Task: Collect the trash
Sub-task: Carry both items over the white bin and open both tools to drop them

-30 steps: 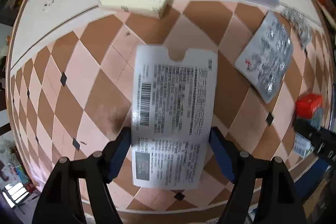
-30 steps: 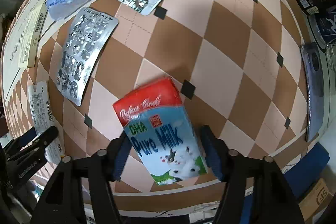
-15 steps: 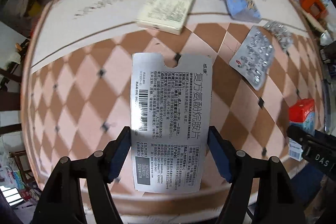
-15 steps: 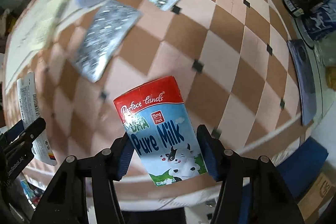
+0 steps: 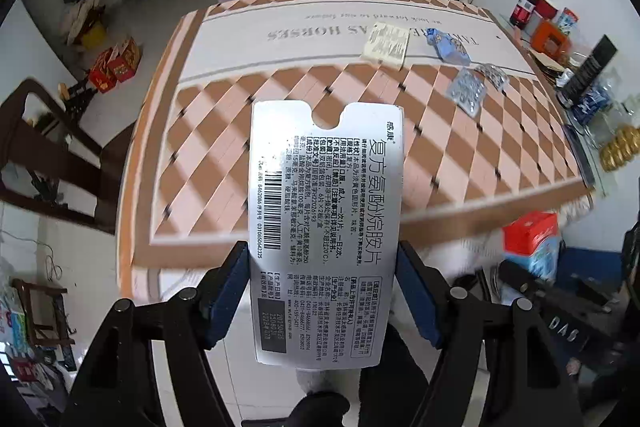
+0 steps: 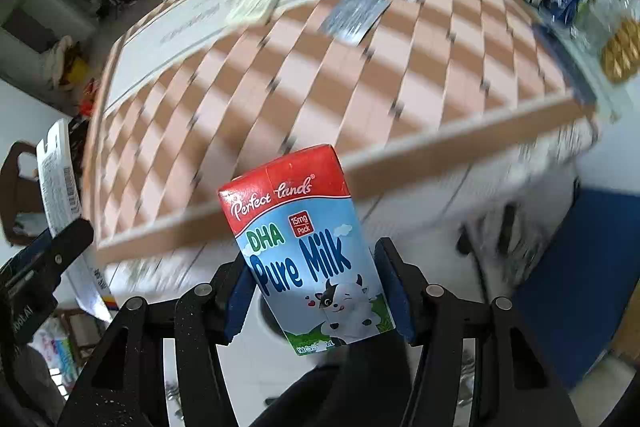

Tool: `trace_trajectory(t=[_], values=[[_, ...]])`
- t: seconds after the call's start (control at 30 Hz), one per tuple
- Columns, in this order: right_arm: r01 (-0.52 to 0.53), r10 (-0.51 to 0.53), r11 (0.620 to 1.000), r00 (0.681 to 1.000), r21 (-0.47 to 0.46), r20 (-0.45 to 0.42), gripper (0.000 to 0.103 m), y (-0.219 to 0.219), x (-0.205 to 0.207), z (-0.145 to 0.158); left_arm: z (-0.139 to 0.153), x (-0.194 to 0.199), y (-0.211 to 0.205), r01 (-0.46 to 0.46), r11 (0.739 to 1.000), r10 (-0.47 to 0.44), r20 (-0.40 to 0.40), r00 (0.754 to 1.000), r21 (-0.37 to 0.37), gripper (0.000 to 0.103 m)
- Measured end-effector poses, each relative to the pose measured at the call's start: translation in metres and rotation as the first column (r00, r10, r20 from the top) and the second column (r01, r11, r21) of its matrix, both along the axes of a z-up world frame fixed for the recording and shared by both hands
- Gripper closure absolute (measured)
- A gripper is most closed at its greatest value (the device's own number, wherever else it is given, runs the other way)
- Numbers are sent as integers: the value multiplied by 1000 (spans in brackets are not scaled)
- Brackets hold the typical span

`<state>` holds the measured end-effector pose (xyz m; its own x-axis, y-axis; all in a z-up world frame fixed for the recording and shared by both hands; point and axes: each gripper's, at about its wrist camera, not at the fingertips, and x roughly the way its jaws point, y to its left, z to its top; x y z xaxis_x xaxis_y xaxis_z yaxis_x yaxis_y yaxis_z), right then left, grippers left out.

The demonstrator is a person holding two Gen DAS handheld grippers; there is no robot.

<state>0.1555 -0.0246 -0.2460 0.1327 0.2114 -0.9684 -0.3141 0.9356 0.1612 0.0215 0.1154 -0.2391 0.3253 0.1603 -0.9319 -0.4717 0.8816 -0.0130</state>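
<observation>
My left gripper [image 5: 322, 291] is shut on a flat silver medicine pack [image 5: 324, 227] printed with black text and a barcode, held up in the air near the table's front edge. The blue pads [image 5: 230, 291] press its two long sides. My right gripper [image 6: 316, 291] is shut on a red and blue Pure Milk carton [image 6: 308, 247], also lifted clear of the table [image 6: 320, 75]. In the right wrist view the silver medicine pack [image 6: 60, 183] shows at the far left. In the left wrist view the milk carton [image 5: 532, 243] appears at the right.
On the checkered table [image 5: 240, 155] lie a cream box [image 5: 386, 45], a blue packet [image 5: 448, 45] and two silver blister packs [image 5: 468, 93]. Bottles and boxes [image 5: 548, 23] crowd the table's right end. A dark wooden chair [image 5: 52, 163] stands to the left; a blue object [image 6: 580, 267] sits below right.
Both grippers closed on their items, lifted them off the table and pulled back past its front edge. The table has shrunk in both views, with floor and room now showing.
</observation>
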Motion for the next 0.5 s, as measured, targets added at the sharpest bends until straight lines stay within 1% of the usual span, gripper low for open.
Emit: trace_trajectory(t=[0.03,0.1,0.13,0.2,0.27,0.3,0.4,0.43,0.5], values=[[-5,5,1000,1000,1,-6,43,2,-6,-5,-1,-10,0,-2,1000,2,-3,1000,-3,33],[-25,25,1000,999,-4,-37,43,2,-48,-11,-8,-37,2,-17,999,16,-14,1000,-30,33],[-28,28,1000,998,-2,-53,43,0,-59,-16,-13,-53,2,-26,998,25,-25,999,-54,33],[-45,43,999,994,-11,-96,43,-3,-85,-34,-30,-76,4,-42,994,37,-54,998,-96,33],[-64,58,997,989,-34,-136,43,-5,-108,-59,-56,-96,4,-61,989,48,-100,994,-133,33],[-68,61,997,986,-45,-156,43,-7,-115,-71,-74,-105,5,-74,985,53,-132,990,-158,33],[-79,60,995,968,-68,-244,43,-12,-139,-126,-128,-126,8,-122,965,77,-195,978,-230,33],[-82,60,994,963,-74,-264,43,-12,-143,-140,-152,-131,9,-139,958,83,-223,971,-250,33],[-91,59,992,949,-89,-310,43,-13,-152,-180,-196,-137,10,-163,941,84,-263,961,-297,33]])
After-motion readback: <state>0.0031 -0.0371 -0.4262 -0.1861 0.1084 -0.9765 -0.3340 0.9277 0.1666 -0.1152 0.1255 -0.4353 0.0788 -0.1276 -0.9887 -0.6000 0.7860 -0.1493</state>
